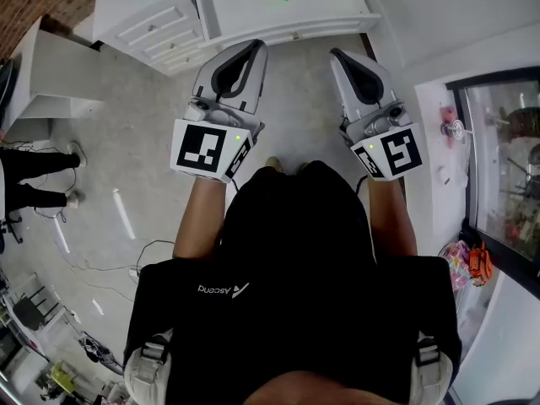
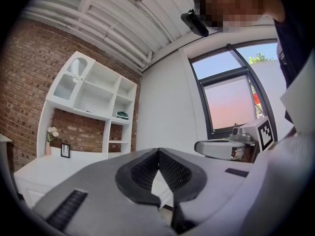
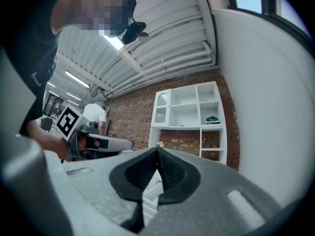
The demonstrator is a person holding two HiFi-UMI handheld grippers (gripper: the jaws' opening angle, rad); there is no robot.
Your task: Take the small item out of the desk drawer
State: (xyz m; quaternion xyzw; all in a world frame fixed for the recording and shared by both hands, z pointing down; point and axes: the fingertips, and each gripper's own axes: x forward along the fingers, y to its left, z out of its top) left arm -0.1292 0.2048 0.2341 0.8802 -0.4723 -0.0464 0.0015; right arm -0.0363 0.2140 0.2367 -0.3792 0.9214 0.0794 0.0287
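The white desk point(image 1: 278, 19) stands ahead of me, and its drawers point(image 1: 156, 25) at the left are all closed. No small item from a drawer shows. My left gripper point(image 1: 253, 49) and right gripper point(image 1: 337, 55) are held side by side above the floor, short of the desk and pointing at it. Both are shut and empty. In the left gripper view the pads point(image 2: 170, 168) meet at the tip, with the desk top point(image 2: 44, 168) beyond. In the right gripper view the pads point(image 3: 167, 168) meet too, and drawer fronts point(image 3: 150, 191) show below them.
A white shelf unit point(image 2: 93, 92) on a brick wall rises over the desk, with a green item point(image 2: 122, 115) on one shelf. A person's legs point(image 1: 38, 180) and floor cables point(image 1: 126, 260) are at the left. A window point(image 1: 506, 159) is to the right.
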